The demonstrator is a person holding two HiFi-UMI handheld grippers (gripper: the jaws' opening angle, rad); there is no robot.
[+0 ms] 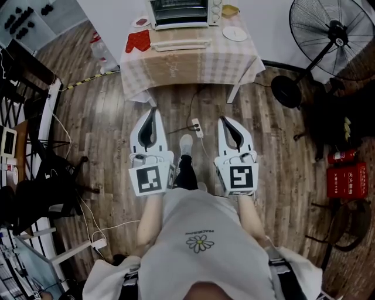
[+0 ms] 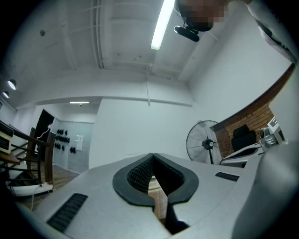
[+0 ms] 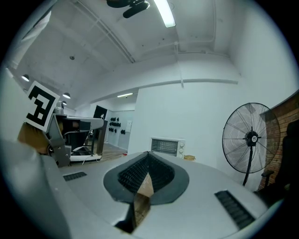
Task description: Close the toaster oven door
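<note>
My left gripper [image 1: 153,113] and right gripper [image 1: 225,122] are both closed with nothing between their jaws. They sit side by side at the middle of the head view, over the wooden floor [image 1: 281,146]. Well beyond them, at top centre, the toaster oven [image 1: 181,12] stands on the checked table [image 1: 193,67] with its door [image 1: 180,43] dropped open. Inside I make out only a wire rack. I cannot tell what the yellow bowl [image 1: 230,10] to its right holds.

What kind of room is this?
Probably a workroom or studio, not a real kitchen: a toaster oven sits on a lone table, with a big fan and a fire extinguisher nearby.
</note>
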